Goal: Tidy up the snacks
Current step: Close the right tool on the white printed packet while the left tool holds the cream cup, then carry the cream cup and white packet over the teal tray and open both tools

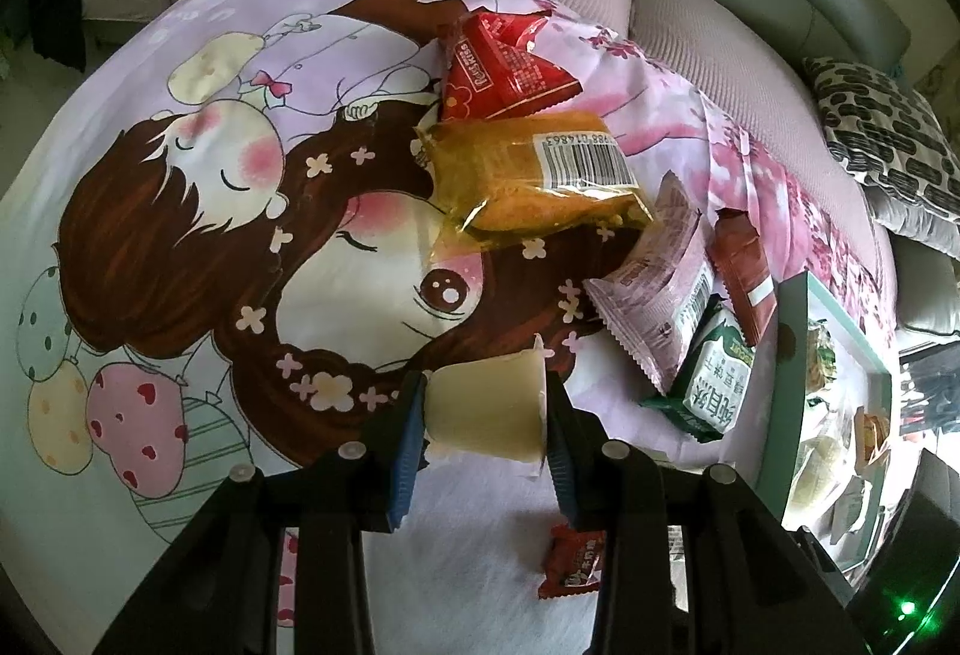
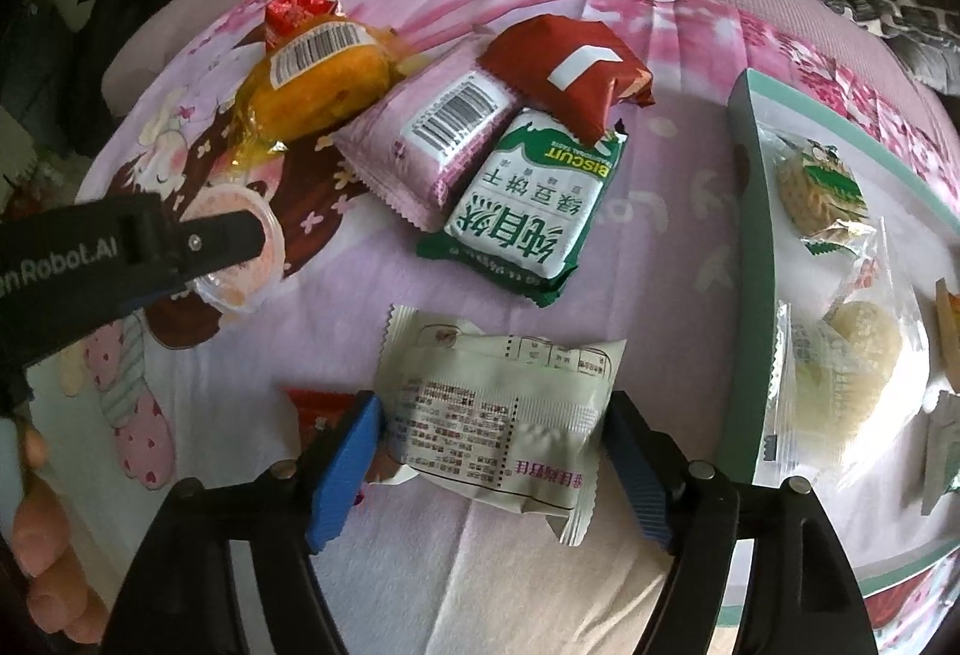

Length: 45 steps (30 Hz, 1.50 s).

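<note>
Left tongs (image 1: 486, 415) are clamped on a pale jelly cup (image 1: 489, 412), one blue pad against its base, the other against its lidded end, held just over the cartoon sheet (image 1: 180, 211). A small red candy (image 1: 570, 559) lies on the sheet right below them.

Right tongs (image 2: 495, 451) stand wide around a white packet (image 2: 498, 415). The pads look just clear of it on both sides, though the left edge is a bit hard to read, so I'd call it not gripped. The packet lies flat on the sheet, print side up.

The rest of the pile sits farther back: green biscuit pack (image 2: 528, 223), pink pack (image 2: 432, 138) touching it, brown-red pack (image 2: 576, 72) overlapping both, then the orange bun bag (image 2: 318, 84) and a red bag (image 1: 504, 66) behind that.

The box (image 2: 744, 259) with the mint rim is off to the right, already holding a few wrapped snacks, including a round pale cake (image 2: 852, 355).

In the right view a hand (image 2: 42, 553) shows at the lower left.
</note>
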Each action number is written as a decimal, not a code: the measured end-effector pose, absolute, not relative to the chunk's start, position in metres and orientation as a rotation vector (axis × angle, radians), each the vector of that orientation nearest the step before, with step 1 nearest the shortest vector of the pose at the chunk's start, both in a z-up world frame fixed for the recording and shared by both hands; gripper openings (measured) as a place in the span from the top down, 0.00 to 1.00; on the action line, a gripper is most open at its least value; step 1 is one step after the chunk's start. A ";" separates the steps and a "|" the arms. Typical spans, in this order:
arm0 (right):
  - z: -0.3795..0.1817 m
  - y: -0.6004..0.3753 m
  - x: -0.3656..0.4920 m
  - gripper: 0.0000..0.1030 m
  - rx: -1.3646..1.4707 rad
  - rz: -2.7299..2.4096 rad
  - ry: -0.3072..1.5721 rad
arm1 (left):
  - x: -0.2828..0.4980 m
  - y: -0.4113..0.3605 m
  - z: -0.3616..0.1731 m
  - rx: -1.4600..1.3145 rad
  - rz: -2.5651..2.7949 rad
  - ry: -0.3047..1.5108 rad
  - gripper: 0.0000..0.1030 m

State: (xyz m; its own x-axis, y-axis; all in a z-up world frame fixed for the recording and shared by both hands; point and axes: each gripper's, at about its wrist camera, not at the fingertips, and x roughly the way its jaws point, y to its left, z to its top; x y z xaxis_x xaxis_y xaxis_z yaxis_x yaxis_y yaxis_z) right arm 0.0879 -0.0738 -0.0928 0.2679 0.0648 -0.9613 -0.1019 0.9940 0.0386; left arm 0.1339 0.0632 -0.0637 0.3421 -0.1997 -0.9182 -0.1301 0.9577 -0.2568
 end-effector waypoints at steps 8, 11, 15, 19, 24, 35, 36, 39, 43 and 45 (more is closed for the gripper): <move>-0.094 -0.067 0.089 0.22 -0.045 0.108 1.293 | 0.134 0.065 -0.063 -0.306 -0.039 1.223 0.62; -0.095 -0.064 0.090 0.22 -0.060 0.108 1.292 | 0.133 0.065 -0.063 -0.304 -0.038 1.222 0.62; -0.096 -0.059 0.091 0.23 -0.065 0.107 1.292 | 0.134 0.064 -0.062 -0.302 -0.035 1.222 0.62; -0.096 -0.062 0.087 0.27 -0.070 0.104 1.285 | 0.134 0.065 -0.062 -0.300 -0.032 1.221 0.62; -0.093 -0.072 0.088 0.34 -0.052 0.107 1.277 | 0.134 0.064 -0.062 -0.297 -0.032 1.219 0.62; -0.083 -0.097 0.095 0.45 0.028 0.121 1.263 | 0.132 0.066 -0.054 -0.296 -0.027 1.190 0.62; -0.082 -0.100 0.095 0.45 0.035 0.123 1.262 | 0.131 0.066 -0.053 -0.298 -0.026 1.186 0.62; -0.077 -0.105 0.095 0.45 0.059 0.131 1.249 | 0.130 0.068 -0.051 -0.301 -0.023 1.177 0.62; -0.058 -0.118 0.091 0.45 0.098 0.135 1.200 | 0.129 0.069 -0.047 -0.303 -0.022 1.164 0.62; -0.049 -0.125 0.089 0.45 0.114 0.134 1.178 | 0.128 0.069 -0.042 -0.305 -0.023 1.152 0.62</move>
State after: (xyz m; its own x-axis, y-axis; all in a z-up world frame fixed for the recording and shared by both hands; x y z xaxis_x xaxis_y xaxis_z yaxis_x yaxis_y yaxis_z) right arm 0.0887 -0.1245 -0.0493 0.3764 0.1644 -0.9117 -0.0451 0.9862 0.1592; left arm 0.1276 0.0693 -0.0424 0.4116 -0.1737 -0.8946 -0.1382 0.9584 -0.2497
